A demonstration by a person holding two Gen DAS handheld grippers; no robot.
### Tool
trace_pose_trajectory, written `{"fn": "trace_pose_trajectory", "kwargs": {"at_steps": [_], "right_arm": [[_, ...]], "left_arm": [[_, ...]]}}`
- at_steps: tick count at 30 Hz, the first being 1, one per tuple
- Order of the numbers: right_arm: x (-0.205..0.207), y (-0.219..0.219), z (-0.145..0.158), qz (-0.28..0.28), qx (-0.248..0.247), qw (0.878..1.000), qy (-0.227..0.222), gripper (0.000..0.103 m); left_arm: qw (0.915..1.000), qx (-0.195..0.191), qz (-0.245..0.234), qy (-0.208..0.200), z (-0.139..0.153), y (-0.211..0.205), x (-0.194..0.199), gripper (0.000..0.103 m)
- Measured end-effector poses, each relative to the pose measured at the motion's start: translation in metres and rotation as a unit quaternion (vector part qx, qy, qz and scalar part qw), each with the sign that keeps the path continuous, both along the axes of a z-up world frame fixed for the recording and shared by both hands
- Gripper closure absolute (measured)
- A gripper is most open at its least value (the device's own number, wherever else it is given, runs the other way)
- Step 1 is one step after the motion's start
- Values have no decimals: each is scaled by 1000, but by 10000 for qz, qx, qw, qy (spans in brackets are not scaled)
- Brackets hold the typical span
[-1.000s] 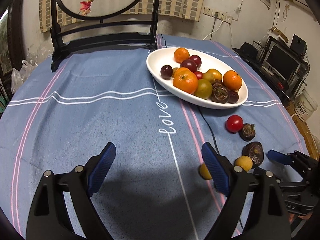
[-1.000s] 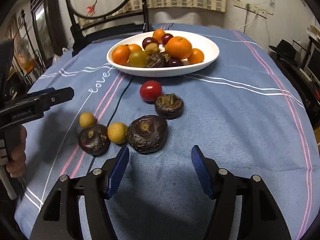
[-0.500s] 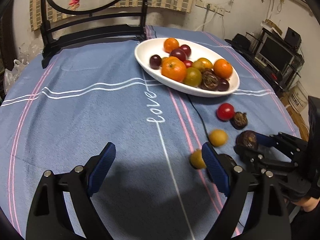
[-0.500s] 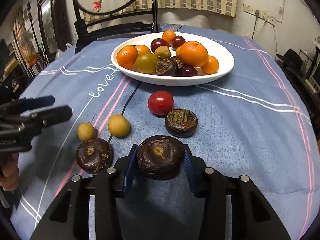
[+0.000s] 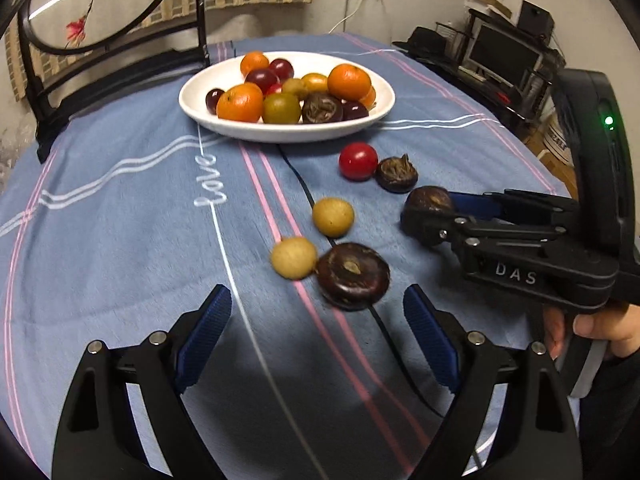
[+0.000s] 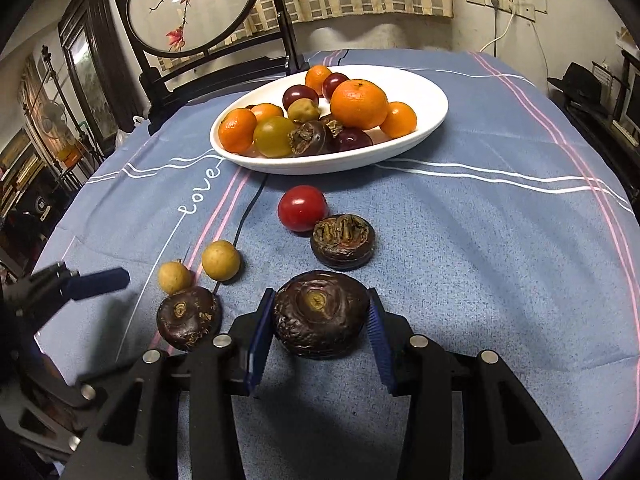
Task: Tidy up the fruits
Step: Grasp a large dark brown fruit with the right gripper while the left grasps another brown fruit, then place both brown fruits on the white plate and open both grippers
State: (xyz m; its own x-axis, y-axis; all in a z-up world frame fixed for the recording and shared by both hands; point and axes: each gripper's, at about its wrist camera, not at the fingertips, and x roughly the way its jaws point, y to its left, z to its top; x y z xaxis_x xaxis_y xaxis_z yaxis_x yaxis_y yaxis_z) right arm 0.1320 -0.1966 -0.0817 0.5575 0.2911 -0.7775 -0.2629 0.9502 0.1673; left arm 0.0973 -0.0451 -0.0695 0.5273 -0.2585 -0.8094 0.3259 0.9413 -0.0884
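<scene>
Right wrist view, left to right.
- Left gripper (image 6: 100, 280), left edge of frame: jaws spread wide, nothing between them.
- Two small yellow fruits (image 6: 221, 260), left of centre, on the blue tablecloth (image 6: 500, 240).
- Dark fruit (image 6: 188, 317), lower left.
- Right gripper (image 6: 320, 332), bottom centre: jaws have just been closing, now pinching the large dark fruit (image 6: 320, 320).
- Red tomato (image 6: 302, 208), centre.
- White plate (image 6: 432, 120) of fruit, upper centre.

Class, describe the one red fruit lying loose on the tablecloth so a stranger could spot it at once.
Find the white oval dish piled with fruit. Just in front of it on the blue cloth lies the red fruit, beside a dark, wrinkled fruit. It alone outside the dish is smooth, glossy and bright red.
</scene>
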Motion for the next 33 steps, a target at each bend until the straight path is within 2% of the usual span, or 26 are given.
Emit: {"fn": "trace_pose_trajectory", "kwargs": {"at_steps": [3,4,7,9,15,16,17,23,29,33], "right_arm": [[0,0,1,-34,-26,10000,-1,58],[0,-1,1,-49,-31,10000,1,58],[-2,0,2,-55,-84,9999,-30,58],[-4,0,4,-55,-88,9999,-77,58],[-8,-2,8,-53,-27,9999,-147,58],[-8,-2,8,-52,-32,9999,-146,58],[-8,-2,8,-54,-34,9999,-147,58],[-9,-5,10,-127,9,9997,-203,58],[-13,-7,19,-117,205,9986,-473,58],[-15,-6,33,-138,397,9966,-709,58]], "left_arm": [[9999,65,114,106,-6,-5,0,17],[9997,123,157,119,-7,-7,0,19],[9985,415,275,223,-13,-17,1,36],[9975,599,329,149,-13,-27,2,37],[9976,500,444,194,-13,-38,14,46],[9978,463,450,179,-12,-38,15,55],[9979,460,430,164,-11,-38,14,60],[9986,197,370,318,-5,-26,14,60],[9993,-128,341,-25,27,-7,14,60],[9981,-285,523,-148,45,6,34,60]]}}
